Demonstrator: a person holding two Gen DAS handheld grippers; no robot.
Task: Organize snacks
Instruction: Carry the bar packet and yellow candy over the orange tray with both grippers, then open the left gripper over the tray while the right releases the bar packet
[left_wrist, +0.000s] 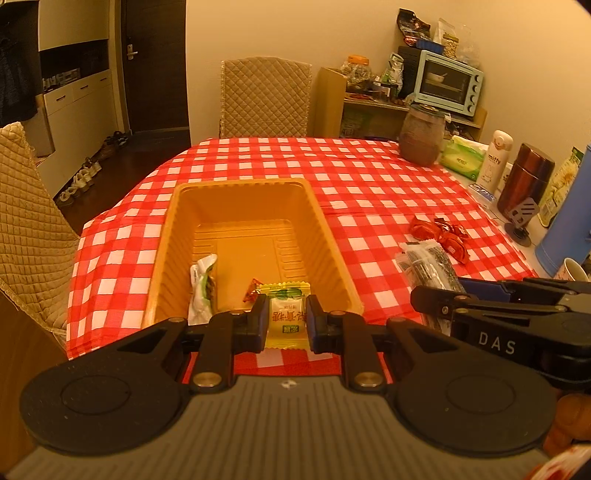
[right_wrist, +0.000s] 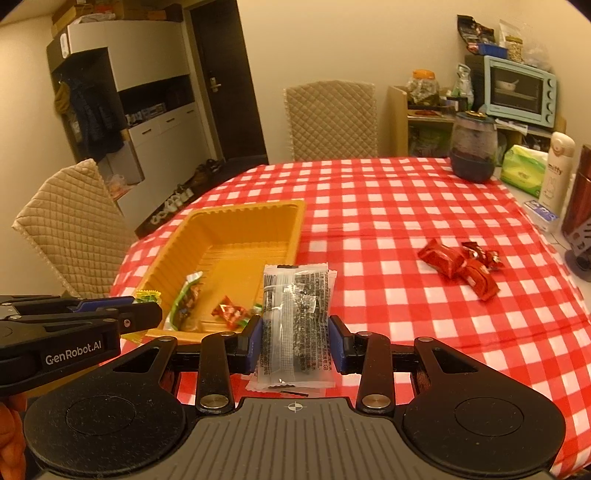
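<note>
I have both grippers up over the near edge of the table, each with a snack in its jaws. My left gripper (left_wrist: 286, 317) is clamped on a small yellow candy packet (left_wrist: 287, 320); the blue pads press its two sides, and the packet hangs just over the near rim of the orange tray (left_wrist: 334, 236). My right gripper (right_wrist: 294, 338) is clamped on a clear packet with dark contents (right_wrist: 295, 325), which stands upright between the pads, its top edge rising in front of the tray's right wall.

The tray sits on the red-and-white checked tablecloth (left_wrist: 369, 184), on the near left part of the table. Inside it, near the front, lie a green-and-white wrapped snack (left_wrist: 201, 286) against the left wall and a small red wrapped candy (left_wrist: 252, 291) nearer the middle. The rest of the tray floor is bare.

Out on the cloth to the right of the tray, a cluster of red wrapped snacks (right_wrist: 461, 267) lies well apart from both grippers.

Along the far right edge of the table stand a dark glass jar (right_wrist: 474, 151), a green tissue pack (right_wrist: 524, 173), a white flask (right_wrist: 557, 170) and a copper-coloured flask (left_wrist: 524, 181). A quilted chair (right_wrist: 332, 118) stands at the far side of the table and another at the left.

From the left wrist view, the right gripper reaches in from the right edge, close beside the left one.
</note>
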